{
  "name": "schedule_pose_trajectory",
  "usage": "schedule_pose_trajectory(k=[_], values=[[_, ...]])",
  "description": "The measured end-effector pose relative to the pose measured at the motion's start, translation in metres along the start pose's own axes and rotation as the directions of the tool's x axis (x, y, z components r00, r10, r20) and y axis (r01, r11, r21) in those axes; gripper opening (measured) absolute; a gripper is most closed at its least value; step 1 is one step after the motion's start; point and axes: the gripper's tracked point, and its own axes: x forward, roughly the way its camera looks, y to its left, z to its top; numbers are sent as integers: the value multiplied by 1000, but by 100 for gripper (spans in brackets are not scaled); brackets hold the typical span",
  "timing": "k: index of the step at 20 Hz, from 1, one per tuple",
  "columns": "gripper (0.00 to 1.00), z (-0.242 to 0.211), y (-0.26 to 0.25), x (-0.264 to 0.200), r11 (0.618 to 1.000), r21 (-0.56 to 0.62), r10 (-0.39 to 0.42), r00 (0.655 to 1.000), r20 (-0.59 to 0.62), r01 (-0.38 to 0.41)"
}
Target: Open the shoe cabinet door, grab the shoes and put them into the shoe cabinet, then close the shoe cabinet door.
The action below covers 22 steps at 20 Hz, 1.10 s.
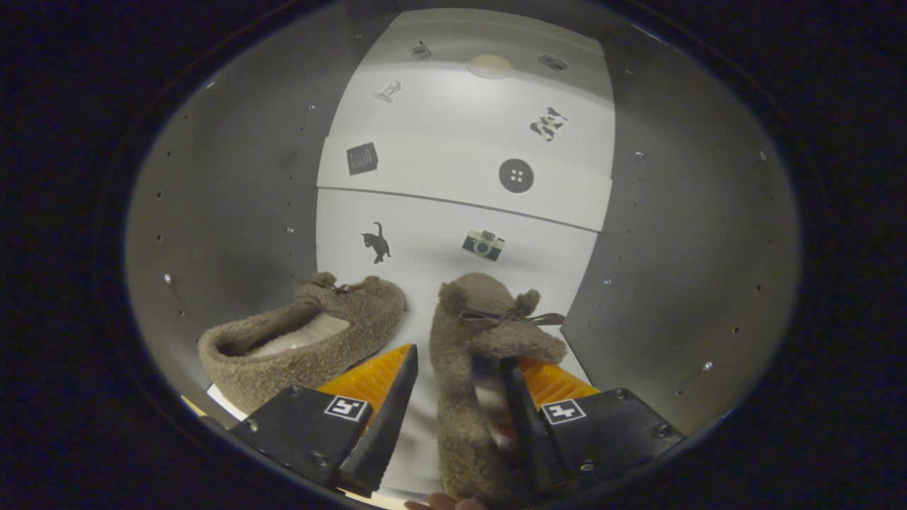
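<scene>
On the left, the cabinet's grey side wall [234,191] runs back, dotted with small peg holes, and low against it sits the first fuzzy brown slipper [297,343] on the white shelf floor [418,283], toe with its little bow pointing inward, pale lining showing. Moving across, the gripper [457,375] has its two fingers spread apart, and the second slipper [475,354] stands between them, set on edge with its bow on top; the right finger sits against its side, the left finger stands clear with a gap of white floor between, so this is no firm clamp. Beyond the slippers, the white back panel [460,170] carries stickers: a black cat [376,242], a camera [483,245], a round button [516,176]. Further right, the other grey side wall [680,234] closes the compartment. Both slippers are inside the shoe cabinet.
</scene>
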Motion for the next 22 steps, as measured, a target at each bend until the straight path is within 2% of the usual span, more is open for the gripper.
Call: schedule_pose_trajectory(k=[1,4,6,9,10,13,17,19,22], values=[[85,-1,7,2,999,3,32,999,-12,-32],[100,-12,10,9,998,-57,3,995,-95,-8],[100,-18,29,9,996,-65,53,987,-149,-64],[99,-34,27,7,987,-149,15,960,-278,-59],[99,-40,30,6,986,-146,38,953,-302,-85],[99,-39,32,1,989,-99,76,955,-288,-109],[100,-25,31,-10,994,-62,72,971,-228,-88],[100,-16,33,-20,993,-53,91,977,-192,-102],[100,-14,34,-41,994,-43,88,977,-195,-98]])
